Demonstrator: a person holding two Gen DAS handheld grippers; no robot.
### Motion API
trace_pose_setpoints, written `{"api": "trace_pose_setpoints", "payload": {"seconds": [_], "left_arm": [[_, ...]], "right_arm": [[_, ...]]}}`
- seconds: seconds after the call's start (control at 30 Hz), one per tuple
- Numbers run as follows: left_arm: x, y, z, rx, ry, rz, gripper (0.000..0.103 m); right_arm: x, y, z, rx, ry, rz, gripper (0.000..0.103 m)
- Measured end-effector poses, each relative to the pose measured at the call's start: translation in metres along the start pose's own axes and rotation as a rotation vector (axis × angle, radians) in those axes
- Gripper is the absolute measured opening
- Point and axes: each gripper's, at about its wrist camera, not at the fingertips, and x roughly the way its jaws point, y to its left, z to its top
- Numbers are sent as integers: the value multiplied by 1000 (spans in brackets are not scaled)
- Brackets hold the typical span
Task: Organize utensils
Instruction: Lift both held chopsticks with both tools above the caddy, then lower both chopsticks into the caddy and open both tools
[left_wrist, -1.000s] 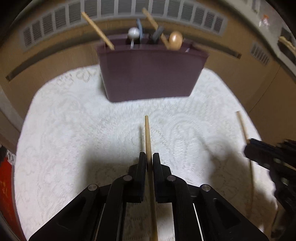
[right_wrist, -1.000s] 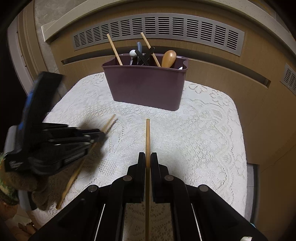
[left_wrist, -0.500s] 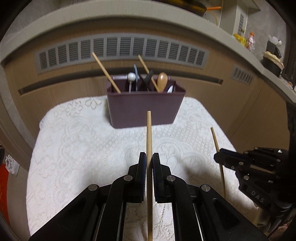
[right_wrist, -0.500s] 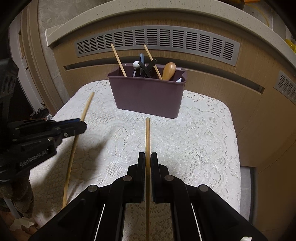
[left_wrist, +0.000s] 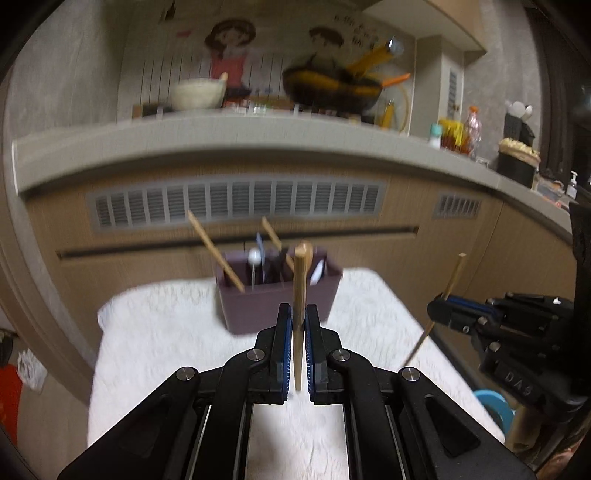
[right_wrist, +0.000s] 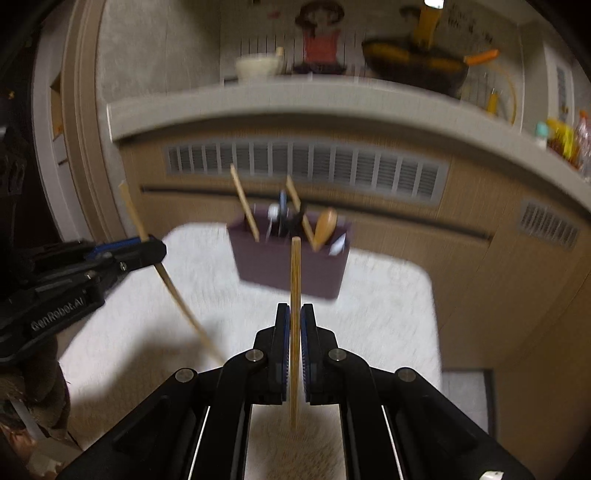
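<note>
My left gripper (left_wrist: 298, 317) is shut on a wooden chopstick (left_wrist: 299, 295) that stands upright between its pads. My right gripper (right_wrist: 294, 317) is shut on a second wooden chopstick (right_wrist: 295, 280), also upright. Both are raised above the white lace cloth (left_wrist: 166, 332) and point at the maroon utensil bin (left_wrist: 258, 306), which also shows in the right wrist view (right_wrist: 288, 266). The bin holds two chopsticks, a wooden spoon (right_wrist: 325, 225) and dark utensils. Each gripper appears in the other's view: the right one (left_wrist: 443, 308), the left one (right_wrist: 155, 249).
The cloth covers a small table in front of a wooden counter front with a vent grille (left_wrist: 236, 201). A counter ledge (left_wrist: 258, 133) above carries a bowl, a pan and bottles. A blue round object (left_wrist: 495, 406) sits low at the right.
Both grippers have lifted and tilted upward with their chopsticks, so the bin looks smaller and farther and the counter top has come into view. The frames are motion-blurred.
</note>
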Motion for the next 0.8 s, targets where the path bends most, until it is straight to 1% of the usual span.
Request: {"api": "trace_pose_setpoints", "payload": {"seconds": [0.07,0.2,0.4,0.5,0.57,0.67,0.8], "left_arm": [[-5,-2,17,18,-42,-1,7],[-9,-3,43,47,-102,5,7],[-5,0,74,75,-149,15,7],[-4,7,100,76,-194,30,7],[-2,13,120,75,-224,41,7],[7,21,142,72,-255,55,7],[29,34,161,45,-266,46,7]], "right_arm": [[-12,-3,19,-3,-57,-9,6],[-29,-8,55,-7,-154,-25,6],[-37,-16,92,-3,-237,-54,6],[-38,-20,112,-8,-281,-75,6],[-38,-23,124,-7,-300,-83,6],[-31,-31,144,5,-310,-80,6],[-7,-43,164,23,-306,-89,6]]}}
